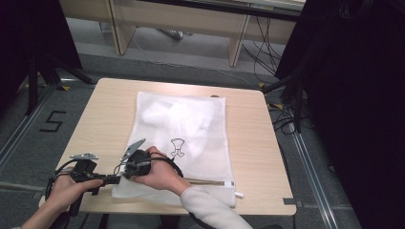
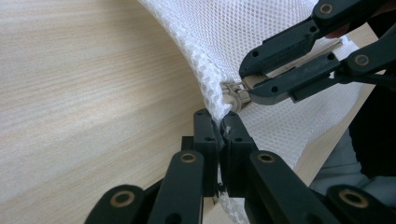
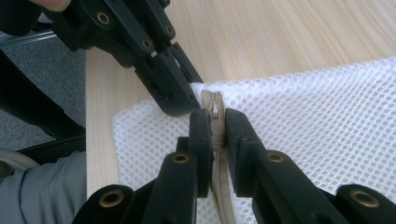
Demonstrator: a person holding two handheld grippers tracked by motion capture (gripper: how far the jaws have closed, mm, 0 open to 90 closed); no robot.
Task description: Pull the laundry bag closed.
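A white mesh laundry bag (image 1: 179,138) is spread flat on the pale wood-grain bench (image 1: 100,119), reaching from near the far edge to the near edge, with a lumpy white item seen through its netting toward the far end. A small black outline drawing is printed on its middle. A beige zipper (image 1: 205,181) is run along the bag's near edge, parallel to the near edge of the bench.

At the bag's near left corner, the left tongs (image 2: 219,122) are clamped on the honeycomb netting, their black jaws pressed together with a fold of mesh pinched between the tips. Just beside them, the right tongs (image 3: 214,121) are closed on the metal zipper pull (image 2: 236,95), the beige tape being seen between the jaws in the right gripper view. The two pairs of tongs are nearly touching at that corner.
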